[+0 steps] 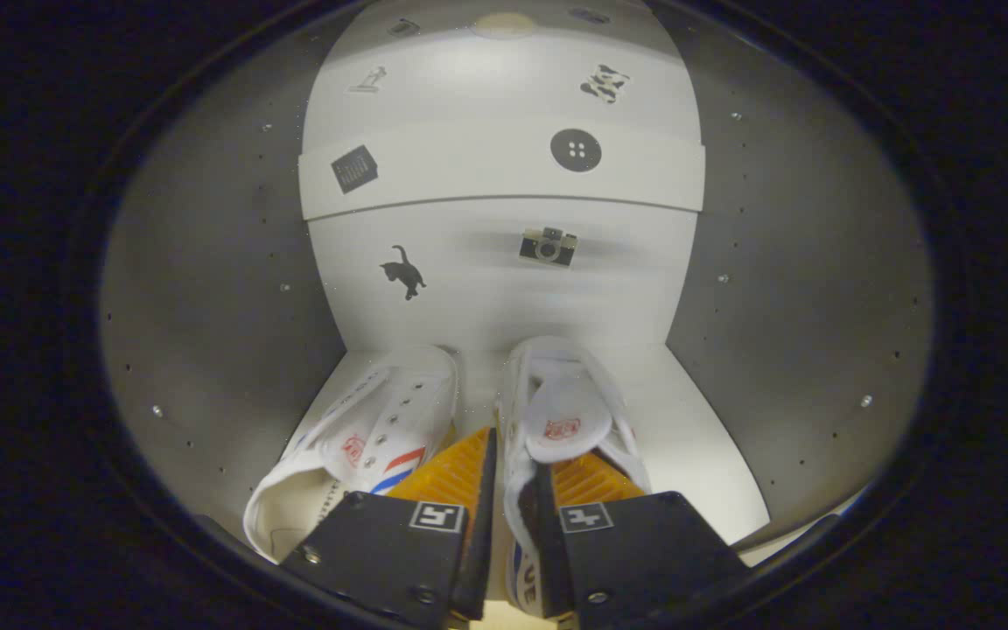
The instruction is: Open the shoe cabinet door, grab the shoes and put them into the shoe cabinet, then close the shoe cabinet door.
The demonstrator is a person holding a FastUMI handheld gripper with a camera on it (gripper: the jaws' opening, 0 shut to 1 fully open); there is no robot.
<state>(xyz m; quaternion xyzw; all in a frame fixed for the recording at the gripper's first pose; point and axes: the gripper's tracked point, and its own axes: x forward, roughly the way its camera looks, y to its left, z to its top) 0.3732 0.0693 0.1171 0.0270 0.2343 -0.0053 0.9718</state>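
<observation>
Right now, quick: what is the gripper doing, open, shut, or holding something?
Gripper: shut on the inner side wall of the right white sneaker, inside the shoe cabinet beside the left white sneaker.

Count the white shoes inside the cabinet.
2. One shoe lies left of the tongs; the other shoe has its side wall pinched between the fingers.

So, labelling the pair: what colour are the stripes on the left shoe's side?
Red and blue stripes on the white left shoe, in the gripper view.
</observation>
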